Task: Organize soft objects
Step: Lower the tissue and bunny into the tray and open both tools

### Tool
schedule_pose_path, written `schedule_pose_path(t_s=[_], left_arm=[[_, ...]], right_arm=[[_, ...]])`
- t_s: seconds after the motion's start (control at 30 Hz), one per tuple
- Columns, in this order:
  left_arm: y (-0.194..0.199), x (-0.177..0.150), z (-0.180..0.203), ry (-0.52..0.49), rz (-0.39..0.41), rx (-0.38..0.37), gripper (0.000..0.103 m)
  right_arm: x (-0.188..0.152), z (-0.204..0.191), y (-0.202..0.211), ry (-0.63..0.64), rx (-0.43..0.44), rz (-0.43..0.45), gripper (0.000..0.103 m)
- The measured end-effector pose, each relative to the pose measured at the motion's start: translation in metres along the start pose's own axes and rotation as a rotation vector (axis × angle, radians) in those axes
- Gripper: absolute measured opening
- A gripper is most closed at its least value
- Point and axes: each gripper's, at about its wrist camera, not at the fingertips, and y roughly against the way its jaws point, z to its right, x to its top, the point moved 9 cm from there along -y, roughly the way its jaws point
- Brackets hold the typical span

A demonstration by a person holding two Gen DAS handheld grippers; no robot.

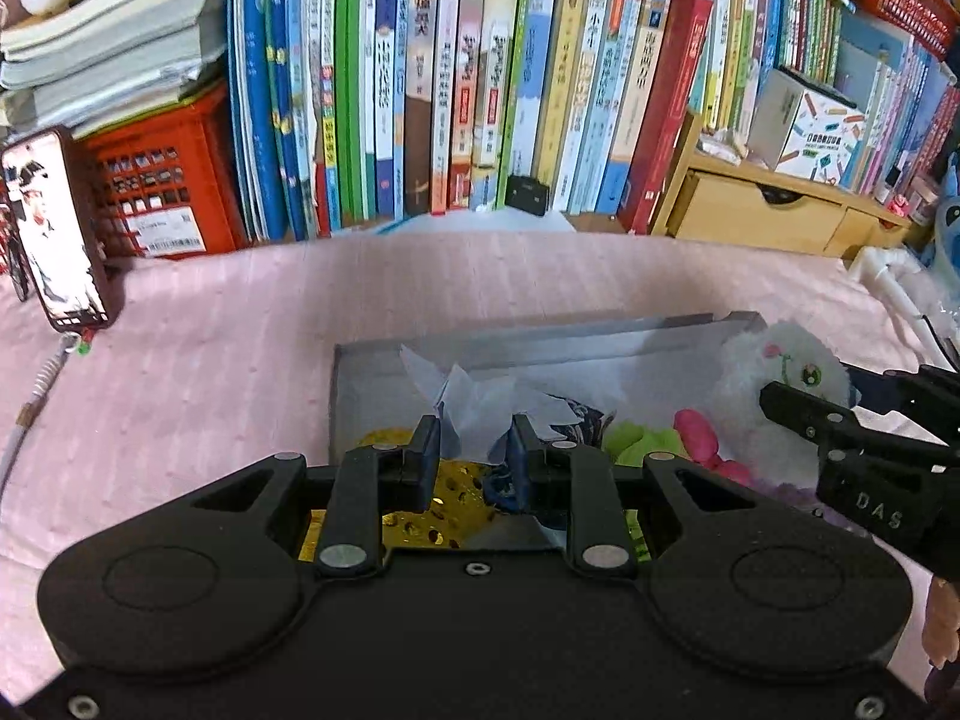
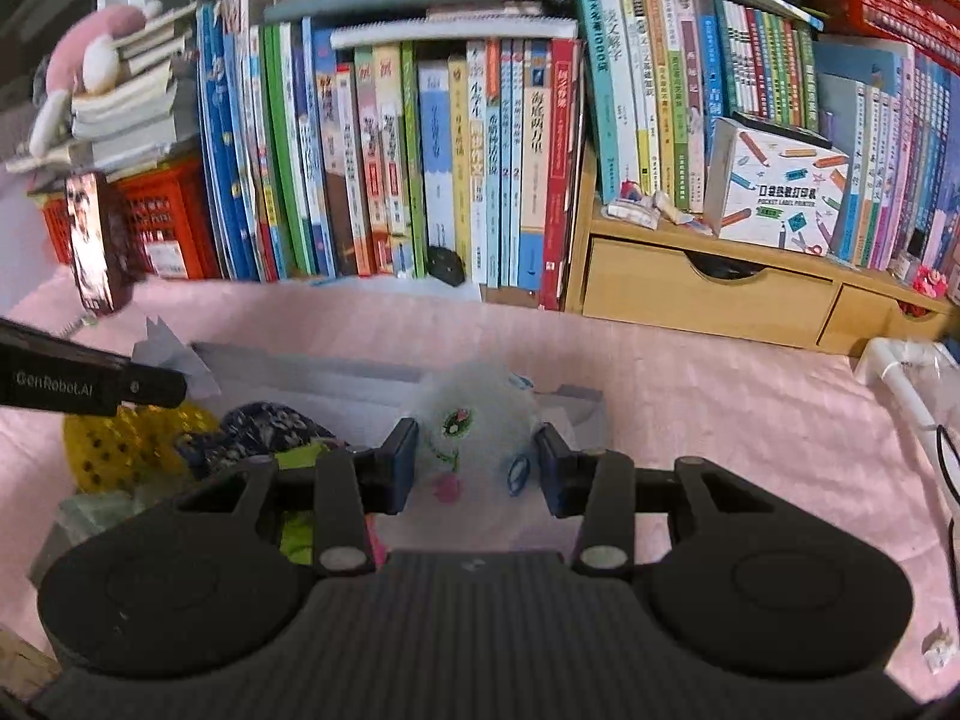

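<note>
A shallow grey box (image 1: 540, 337) lies on the pink cloth. It holds a yellow sequinned piece (image 1: 456, 483), a dark blue patterned cloth (image 2: 264, 426) and a green and pink soft toy (image 1: 654, 441). My left gripper (image 1: 471, 450) hangs over the box's left part, its pads closed on a crumpled white paper sheet (image 1: 474, 408) that sticks up between them. My right gripper (image 2: 477, 468) is shut on a fluffy white plush toy (image 2: 474, 414) with stitched eyes, over the box's right end. In the left wrist view that plush (image 1: 774, 360) shows beside the right gripper's black finger (image 1: 804, 414).
A row of upright books (image 1: 456, 96) lines the back. A red crate (image 1: 156, 192) and a leaning phone (image 1: 54, 228) stand at the left. A wooden drawer unit (image 2: 708, 294) stands at the right, with a white pump bottle (image 2: 900, 378) in front. A cable (image 1: 36, 396) lies on the left.
</note>
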Motion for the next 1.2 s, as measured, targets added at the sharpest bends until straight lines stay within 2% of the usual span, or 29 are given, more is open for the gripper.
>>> schedule_pose_path(t_s=[0.2, 0.67, 0.9, 1.1, 1.2], left_arm=[[-0.014, -0.008, 0.007, -0.016, -0.034, -0.01, 0.023], [-0.022, -0.007, 0.012, -0.024, -0.053, -0.011, 0.023], [-0.024, -0.009, 0.01, -0.017, -0.064, -0.017, 0.023], [-0.025, -0.009, 0.009, -0.006, -0.073, -0.021, 0.023], [-0.026, -0.009, 0.009, -0.001, -0.078, -0.023, 0.023]], right_arm=[[-0.002, -0.006, -0.004, 0.04, 0.014, 0.002, 0.046], [-0.005, -0.013, -0.002, 0.054, 0.057, -0.014, 0.046], [-0.007, -0.003, -0.003, -0.1, 0.163, -0.057, 0.046], [-0.008, -0.003, -0.005, -0.129, 0.176, -0.071, 0.045], [-0.007, -0.004, -0.003, -0.201, 0.242, -0.088, 0.045]])
